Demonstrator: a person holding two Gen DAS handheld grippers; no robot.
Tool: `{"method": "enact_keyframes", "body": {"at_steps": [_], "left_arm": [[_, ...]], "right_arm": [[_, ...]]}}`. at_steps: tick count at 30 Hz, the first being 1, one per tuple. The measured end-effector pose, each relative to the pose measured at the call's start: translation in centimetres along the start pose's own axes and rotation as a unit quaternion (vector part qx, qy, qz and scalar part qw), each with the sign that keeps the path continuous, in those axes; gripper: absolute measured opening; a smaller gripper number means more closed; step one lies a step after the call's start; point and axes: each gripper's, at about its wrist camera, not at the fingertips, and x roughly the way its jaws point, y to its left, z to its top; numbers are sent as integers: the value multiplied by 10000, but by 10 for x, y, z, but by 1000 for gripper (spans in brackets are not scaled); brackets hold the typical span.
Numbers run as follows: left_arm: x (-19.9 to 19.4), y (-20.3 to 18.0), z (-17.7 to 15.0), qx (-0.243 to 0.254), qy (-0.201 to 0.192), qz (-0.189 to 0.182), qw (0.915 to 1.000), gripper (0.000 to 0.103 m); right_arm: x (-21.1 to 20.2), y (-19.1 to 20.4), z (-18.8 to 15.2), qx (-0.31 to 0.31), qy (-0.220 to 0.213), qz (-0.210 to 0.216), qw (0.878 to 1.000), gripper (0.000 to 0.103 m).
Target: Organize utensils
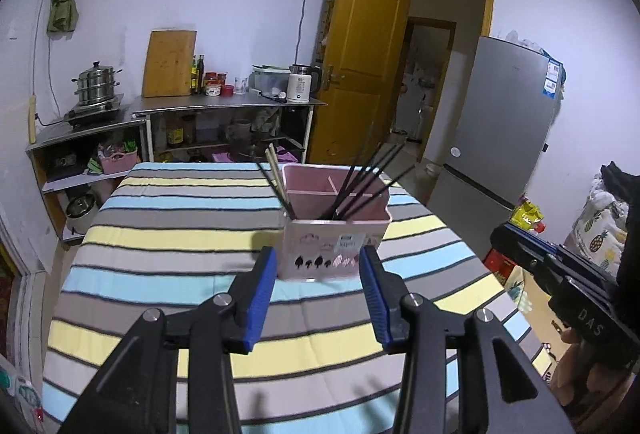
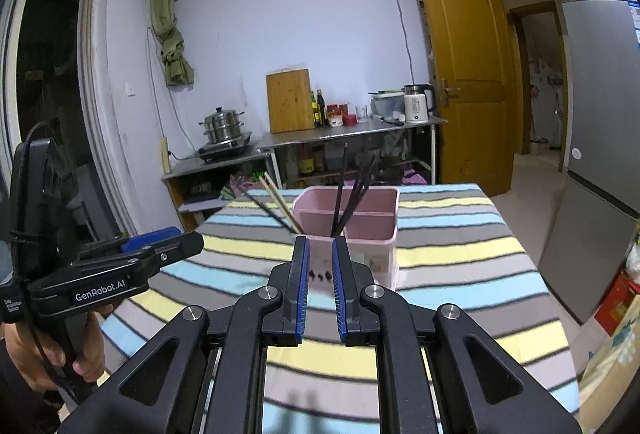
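Observation:
A pink utensil holder [image 1: 334,234] with compartments stands on the striped tablecloth [image 1: 180,226]. Several black chopsticks [image 1: 360,186] lean in its right compartment, and wooden chopsticks [image 1: 276,170] with a black one lean at its left side. My left gripper [image 1: 318,254] is open and empty, just in front of the holder. In the right wrist view the holder [image 2: 352,230] stands behind my right gripper [image 2: 320,246], whose jaws stand a narrow gap apart with nothing between them. The black chopsticks [image 2: 352,190] and wooden chopsticks [image 2: 280,202] show there too.
A steel counter [image 1: 224,106] with a cutting board [image 1: 170,64], bottles, a kettle [image 1: 300,84] and a steamer pot [image 1: 96,84] lines the far wall. An open yellow door [image 1: 360,62] and a grey fridge [image 1: 496,138] stand to the right. Bags lie on the floor at right.

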Motion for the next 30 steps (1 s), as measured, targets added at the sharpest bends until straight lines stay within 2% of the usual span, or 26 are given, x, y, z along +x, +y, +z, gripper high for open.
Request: {"method": "enact_keyframes", "body": {"at_steps": [11, 30], "left_arm": [[-11, -10, -32, 76, -210, 123, 9997, 45], [-15, -20, -58, 226, -288, 146, 9992, 45]], "right_arm": [[-12, 11, -32, -141, 48, -189, 9997, 11], [-11, 17, -53, -131, 134, -192, 9996, 11]]}}
